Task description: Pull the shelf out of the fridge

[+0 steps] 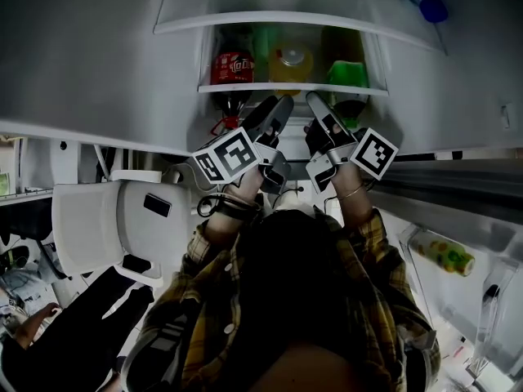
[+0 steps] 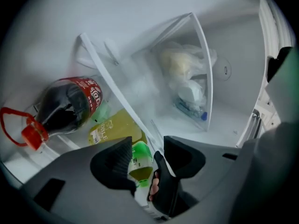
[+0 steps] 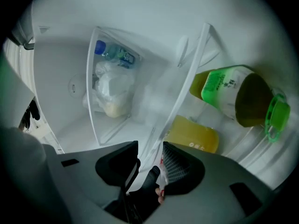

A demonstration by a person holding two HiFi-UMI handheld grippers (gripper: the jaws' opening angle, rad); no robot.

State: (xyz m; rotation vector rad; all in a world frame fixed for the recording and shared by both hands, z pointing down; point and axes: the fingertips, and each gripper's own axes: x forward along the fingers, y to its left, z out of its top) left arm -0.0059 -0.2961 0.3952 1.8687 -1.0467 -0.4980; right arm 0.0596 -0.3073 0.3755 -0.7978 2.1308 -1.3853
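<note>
1. Two grippers are up at the shelf (image 1: 286, 89), whose white front edge crosses the upper middle of the head view. The left gripper (image 1: 274, 114) and right gripper (image 1: 320, 109) sit close together just below that edge.
2. Nothing is clamped. In the left gripper view the jaws stand wide apart, with the shelf's front rail (image 2: 120, 91) running down into the gap and touching neither pad. The right gripper view shows the same, jaws spread and the rail (image 3: 184, 87) passing between them.
3. All of the shelf still looks seated inside the fridge, level with its side walls, so I judge the pull as not yet done.
4. Three bottles lie on it: cola (image 1: 232, 68) at upper left, a yellow one (image 1: 292, 62) in the middle, a green one (image 1: 347, 73) at the right. They would ride out with the shelf.
5. What is left, by my reading, is nearly everything. Both sets of jaws have to close on the front rail, then the shelf has to be drawn straight out towards the person until it clears the fridge.
</note>
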